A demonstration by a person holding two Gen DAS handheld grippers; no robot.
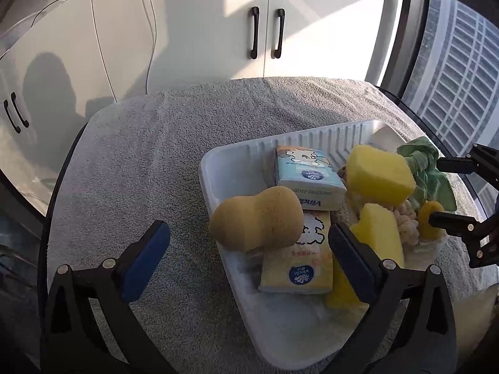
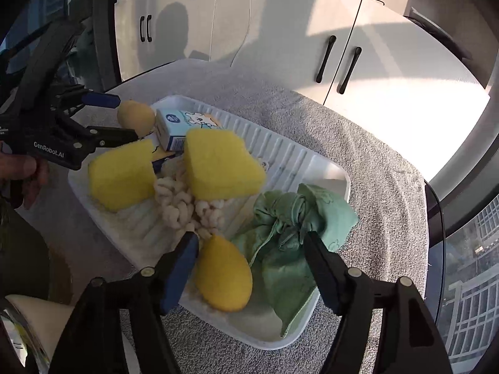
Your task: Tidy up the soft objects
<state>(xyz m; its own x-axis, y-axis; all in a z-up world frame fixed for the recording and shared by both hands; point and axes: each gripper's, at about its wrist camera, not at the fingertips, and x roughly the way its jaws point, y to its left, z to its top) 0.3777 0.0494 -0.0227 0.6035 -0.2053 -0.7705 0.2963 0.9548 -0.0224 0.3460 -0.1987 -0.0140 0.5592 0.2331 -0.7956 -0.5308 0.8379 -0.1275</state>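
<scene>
1. The left gripper [image 1: 249, 246] stands wide open – the tan sponge [image 1: 257, 218] lies between its fingers on the rim of the white tray [image 1: 230, 162], and no pad presses on it
2. The right gripper [image 2: 251, 246] is open too; the yellow egg-shaped sponge [image 2: 223, 275] and the green cloth [image 2: 280, 233] lie between its fingers, ungripped
3. Only the left view shows the yellow tissue pack [image 1: 301, 265] fully – the right view shows the knotted cream rope [image 2: 181, 202]
</scene>
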